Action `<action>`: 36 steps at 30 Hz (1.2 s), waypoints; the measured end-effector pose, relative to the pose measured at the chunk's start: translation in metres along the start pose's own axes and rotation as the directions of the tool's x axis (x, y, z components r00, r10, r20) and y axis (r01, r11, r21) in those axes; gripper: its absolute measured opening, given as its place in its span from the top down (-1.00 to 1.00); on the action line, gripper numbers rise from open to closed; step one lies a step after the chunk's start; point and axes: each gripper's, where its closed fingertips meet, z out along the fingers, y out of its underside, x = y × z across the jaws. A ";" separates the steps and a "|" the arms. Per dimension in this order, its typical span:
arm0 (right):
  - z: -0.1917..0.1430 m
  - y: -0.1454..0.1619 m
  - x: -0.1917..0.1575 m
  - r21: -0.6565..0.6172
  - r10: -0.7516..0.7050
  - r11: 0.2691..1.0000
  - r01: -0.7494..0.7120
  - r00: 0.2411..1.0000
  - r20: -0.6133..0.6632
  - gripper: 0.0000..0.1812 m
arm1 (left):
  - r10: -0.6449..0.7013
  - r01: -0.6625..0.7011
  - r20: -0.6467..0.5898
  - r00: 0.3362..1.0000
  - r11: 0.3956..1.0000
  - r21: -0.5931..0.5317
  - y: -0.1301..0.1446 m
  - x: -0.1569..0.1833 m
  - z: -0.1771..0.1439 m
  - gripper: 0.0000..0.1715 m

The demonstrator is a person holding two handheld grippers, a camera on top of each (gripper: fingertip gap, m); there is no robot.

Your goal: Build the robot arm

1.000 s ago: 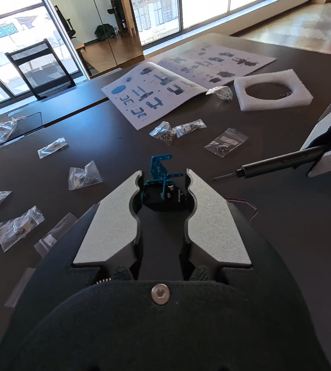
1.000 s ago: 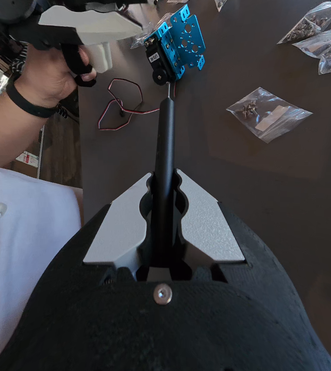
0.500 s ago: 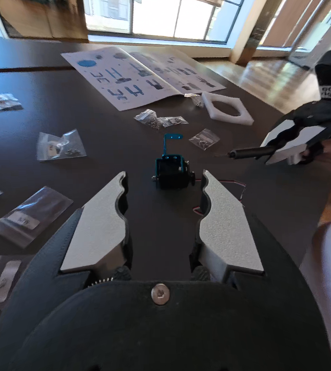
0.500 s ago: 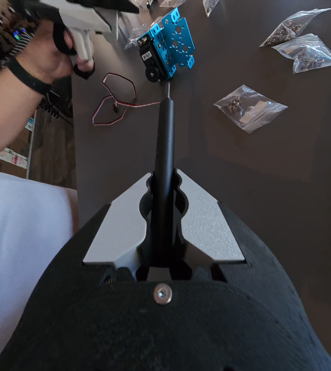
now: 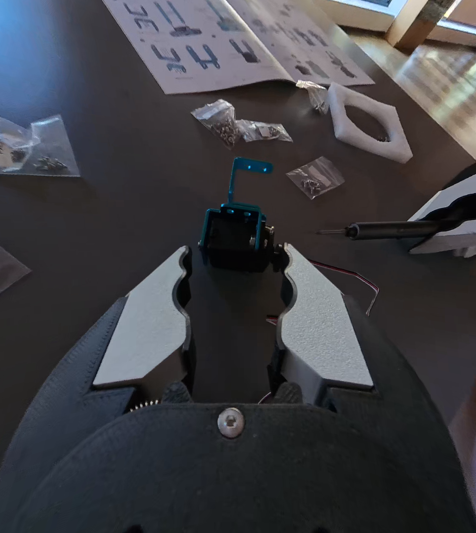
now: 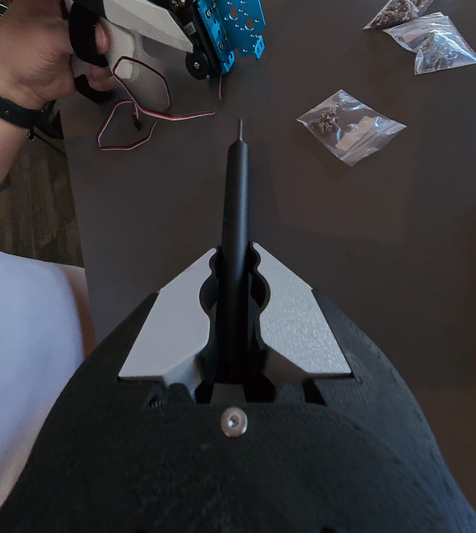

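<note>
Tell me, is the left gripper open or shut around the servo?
Open. The left gripper has a wide gap between its fingers, and the servo sits just at their tips, not clamped.

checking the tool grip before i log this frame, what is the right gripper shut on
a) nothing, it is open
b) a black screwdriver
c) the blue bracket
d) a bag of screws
b: in the right wrist view the right gripper has both fingers closed on the shaft of the black screwdriver, whose thin bit points forward over the dark table, short of the blue bracket.
</note>
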 end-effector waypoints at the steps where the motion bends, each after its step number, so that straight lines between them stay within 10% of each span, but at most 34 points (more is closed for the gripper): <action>1: 0.000 0.000 0.001 -0.003 -0.001 1.000 0.001 1.000 -0.003 0.81 | -0.003 0.003 -0.006 1.000 1.000 -0.005 0.000 0.001 0.002 0.29; 13: -0.002 0.000 0.005 -0.016 0.004 1.000 -0.003 1.000 0.018 0.81 | 0.109 -0.114 0.095 0.990 0.992 0.046 -0.016 0.002 -0.001 0.43; 19: 0.000 -0.002 0.007 -0.010 -0.022 1.000 0.022 1.000 0.023 0.80 | 0.374 -0.413 0.338 0.864 0.909 0.049 -0.049 0.011 -0.033 0.43; 24: 0.003 -0.006 0.010 -0.003 -0.055 0.998 0.055 0.998 0.020 0.80 | 0.306 -0.367 0.365 0.879 0.924 0.108 -0.055 0.010 -0.045 0.43; 30: 0.011 -0.010 0.013 -0.036 -0.204 0.978 0.203 0.978 -0.031 0.80 | 0.379 -0.522 0.548 0.745 0.843 0.127 -0.082 0.012 -0.081 0.43; 36: 0.015 -0.012 0.014 -0.050 -0.271 0.962 0.269 0.961 -0.049 0.80 | -0.048 -0.027 0.198 0.979 0.933 0.358 -0.077 0.005 -0.071 0.43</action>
